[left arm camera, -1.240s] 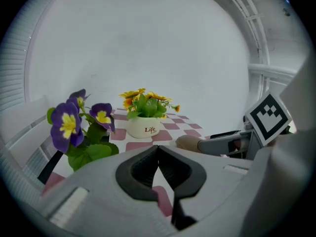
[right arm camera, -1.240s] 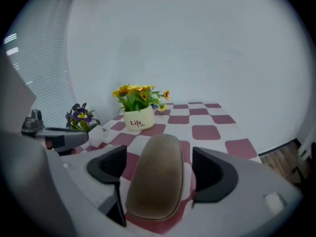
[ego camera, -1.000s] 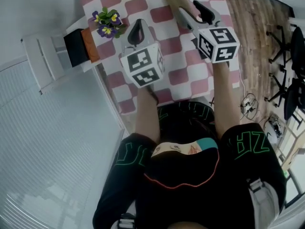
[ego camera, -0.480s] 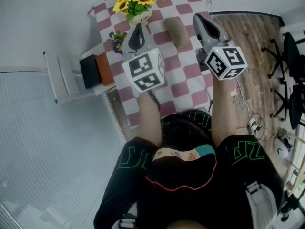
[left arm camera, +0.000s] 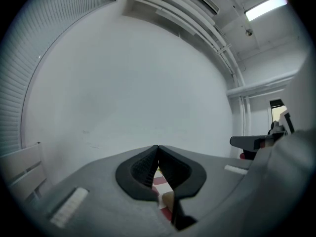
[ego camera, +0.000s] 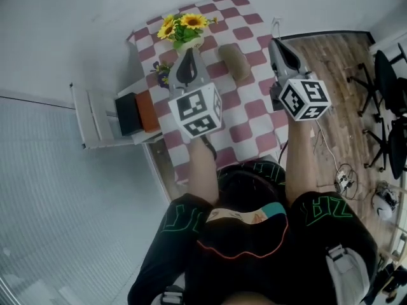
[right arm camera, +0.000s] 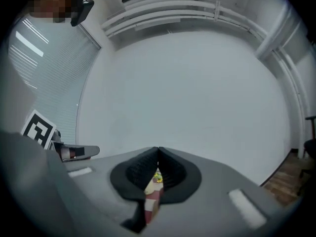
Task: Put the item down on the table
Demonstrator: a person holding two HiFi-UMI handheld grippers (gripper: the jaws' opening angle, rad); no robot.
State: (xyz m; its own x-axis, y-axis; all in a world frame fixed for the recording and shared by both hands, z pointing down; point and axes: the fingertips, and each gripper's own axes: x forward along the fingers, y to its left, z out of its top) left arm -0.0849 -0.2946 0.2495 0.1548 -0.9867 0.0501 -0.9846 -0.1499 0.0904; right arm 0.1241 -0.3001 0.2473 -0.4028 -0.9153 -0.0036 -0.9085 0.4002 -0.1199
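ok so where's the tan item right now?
Head view, upper middle: the tan item lies on the checkered tablecloth, just right of the sunflower pot, toward the table's far end.

1. The head view looks steeply down from above the person, taking in the left gripper [ego camera: 187, 53], the right gripper [ego camera: 275, 43] and the checkered table [ego camera: 254, 107] beyond.
2. The left gripper view sits close behind its jaws, tilted up at the white wall [left arm camera: 148, 83].
3. The right gripper view faces the same wall. Each gripper view catches the other gripper at its edge.

office room: swivel chairs [ego camera: 386, 75], window blinds [ego camera: 57, 189]
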